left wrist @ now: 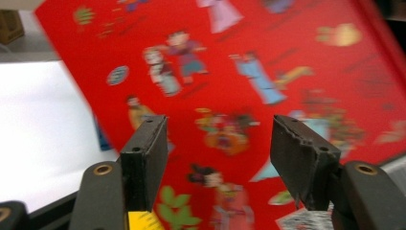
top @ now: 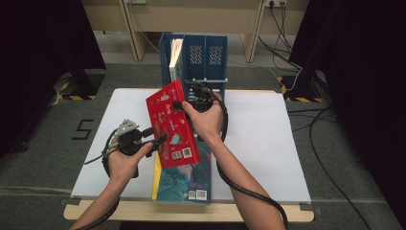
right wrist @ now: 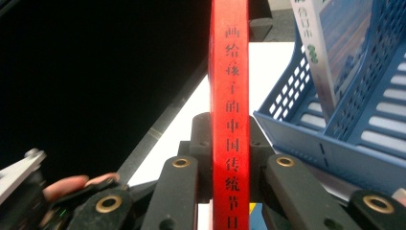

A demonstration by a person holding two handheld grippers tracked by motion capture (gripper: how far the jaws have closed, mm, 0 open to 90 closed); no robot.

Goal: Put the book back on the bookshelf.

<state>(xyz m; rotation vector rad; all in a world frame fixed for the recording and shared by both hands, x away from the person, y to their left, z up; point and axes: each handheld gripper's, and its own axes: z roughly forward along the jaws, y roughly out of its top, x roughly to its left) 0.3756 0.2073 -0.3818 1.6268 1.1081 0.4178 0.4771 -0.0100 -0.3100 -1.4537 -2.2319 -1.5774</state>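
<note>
A red picture book (top: 171,125) is lifted off the table and tilted, spine toward the rack. My right gripper (top: 187,104) is shut on its spine (right wrist: 230,72), with one jaw on each cover. My left gripper (top: 159,140) stands open at the book's lower left edge. In the left gripper view the red cover (left wrist: 268,57) lies just beyond my open left gripper (left wrist: 220,132), with nothing between the jaws. A blue file rack (top: 210,57) stands behind the table's far edge, and a white book (top: 175,57) stands upright in its left slot.
A teal book (top: 194,179) lies flat at the table's front edge, with a yellow book edge (top: 156,179) showing at its left. The white table top (top: 258,139) is bare on both sides. The rack's slotted wall (right wrist: 335,139) is close on the right of the red book.
</note>
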